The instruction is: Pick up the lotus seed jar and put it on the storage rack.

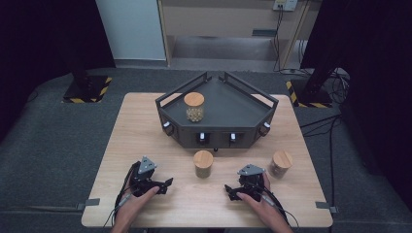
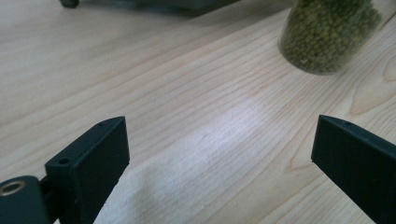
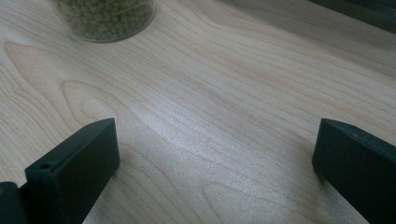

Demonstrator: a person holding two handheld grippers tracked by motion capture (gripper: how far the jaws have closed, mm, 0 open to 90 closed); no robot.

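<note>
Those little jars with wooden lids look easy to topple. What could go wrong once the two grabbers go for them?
The middle jar stands upright between both open grippers; a sideways nudge from the left gripper might tip it. The right jar stands near the table edge and could get pushed off.

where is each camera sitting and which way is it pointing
High view: above the person's side, looking forward and down on the wooden table, the dark tray and three jars; both forearms, the left gripper and the right gripper show.
Left gripper view: rides on the left gripper, low over the wood, facing the middle jar; its open jaws show.
Right gripper view: rides on the right gripper, low, facing that jar; open jaws show.
Shared: both gripper views see the middle jar of green beans.
</note>
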